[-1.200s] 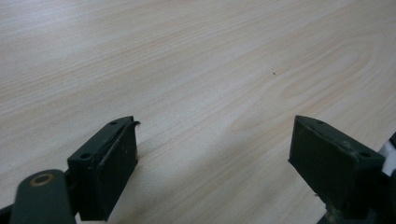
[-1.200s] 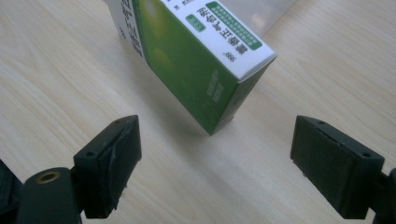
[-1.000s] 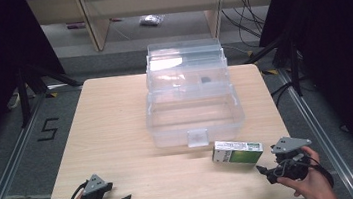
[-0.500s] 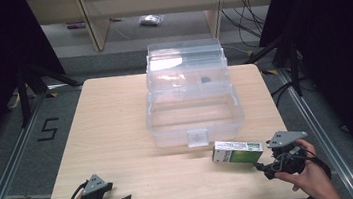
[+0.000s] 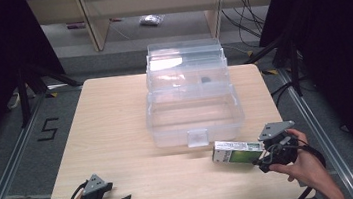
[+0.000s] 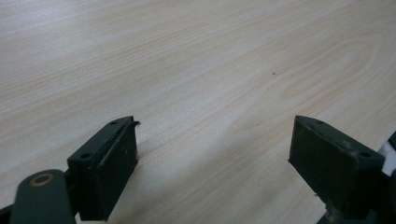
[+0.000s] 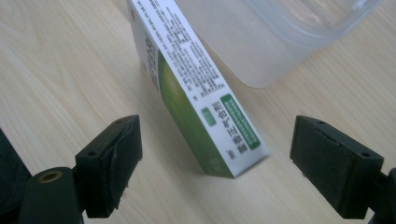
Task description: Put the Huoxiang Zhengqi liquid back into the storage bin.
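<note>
right gripper (image 5: 267,158) nearer the box (image 5: 237,152) — unclosed

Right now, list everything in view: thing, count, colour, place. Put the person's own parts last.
table: one, light wood, centre of the high view.
storage box: one, clear plastic, open, lid raised at the back, far middle of the table.
carton: one, white and green with printed text, on the table just in front of the storage box's right corner.
shelf unit: one, pale wood, beyond the table.
bag: one, small and clear, on the floor under the shelf unit.
floor mark "5": one, black, left of the table.
left claw: one, black, open over bare table.
right claw: one, black, open, jaws either side of the carton's near end.
hands: two, at the near edge.
</note>
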The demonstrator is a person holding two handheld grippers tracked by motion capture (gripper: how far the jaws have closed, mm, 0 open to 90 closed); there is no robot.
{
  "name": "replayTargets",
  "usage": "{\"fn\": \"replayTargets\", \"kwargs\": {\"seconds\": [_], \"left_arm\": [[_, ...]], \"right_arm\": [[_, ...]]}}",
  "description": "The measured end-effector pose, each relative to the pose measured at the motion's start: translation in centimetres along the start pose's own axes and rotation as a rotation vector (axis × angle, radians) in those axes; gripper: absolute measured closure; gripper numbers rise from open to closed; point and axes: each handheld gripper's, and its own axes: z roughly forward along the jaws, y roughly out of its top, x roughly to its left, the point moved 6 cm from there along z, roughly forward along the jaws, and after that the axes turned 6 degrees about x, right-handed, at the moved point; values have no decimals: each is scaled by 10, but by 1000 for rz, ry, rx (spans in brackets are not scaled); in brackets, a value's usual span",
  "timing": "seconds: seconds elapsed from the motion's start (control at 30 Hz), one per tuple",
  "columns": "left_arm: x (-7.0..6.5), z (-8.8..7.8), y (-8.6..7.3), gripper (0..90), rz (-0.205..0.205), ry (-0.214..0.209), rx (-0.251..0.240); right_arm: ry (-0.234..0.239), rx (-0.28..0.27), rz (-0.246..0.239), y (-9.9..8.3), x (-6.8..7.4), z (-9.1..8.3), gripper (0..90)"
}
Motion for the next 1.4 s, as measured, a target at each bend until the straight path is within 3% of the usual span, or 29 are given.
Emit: {"fn": "replayTargets", "kwargs": {"seconds": [0.03, 0.1, 0.27, 0.33, 0.37, 0.43, 0.47, 0.6, 0.73, 0.87, 0.97, 1.03, 1.07, 1.13, 1.17, 1.23, 1.3, 1.4], "left_arm": [[0, -1, 0, 148, 20, -7, 7], [-1, 0, 1, 148, -7, -9, -12], [-1, 0, 1, 148, -4, -11, -15], [0, 0, 0, 148, -2, -3, -5], [0, 0, 0, 148, -2, -3, -5], [-1, 0, 1, 148, -6, -11, -15], [1, 0, 0, 148, 14, 0, -1], [-2, 0, 1, 148, -7, -12, -16], [2, 0, 0, 148, 15, 5, 2], [1, -1, 0, 148, 16, -6, 1], [-1, 1, 1, 148, -6, -11, -15], [1, -1, 0, 148, 18, -7, 3], [0, 0, 1, 148, 3, -8, -17], [-1, 0, 1, 148, 2, 0, -15], [2, 0, 0, 148, 14, 5, 2], [-1, 0, 1, 148, -6, -11, -15], [-1, 0, 1, 148, 1, -10, -13], [0, 0, 0, 148, 3, -2, -5]], "right_arm": [[-13, -3, -35, 5, -1, 2, 181], [-8, 13, -26, 8, 2, 3, 180], [-21, 24, -54, 15, 1, 10, 182], [-7, 41, -95, 21, 0, 14, 184], [-8, 52, -76, 22, 1, 16, 185], [-2, 60, -91, 26, 1, 19, 189], [-2, 60, -91, 26, 1, 19, 189], [15, 89, -110, 31, 2, 28, 197], [38, 130, -135, 33, 2, 35, 220], [62, 156, -164, 36, 3, 42, 251], [82, 180, -191, 37, 2, 46, 295], [98, 186, -204, 39, 1, 49, 302], [105, 195, -184, 38, 2, 50, 314], [131, 209, -191, 38, 2, 53, 344], [134, 205, -219, 40, 0, 55, 355], [144, 223, -197, 39, 1, 56, 390], [157, 230, -225, 40, -1, 58, 405], [166, 260, -221, 40, -1, 60, 440]]}}
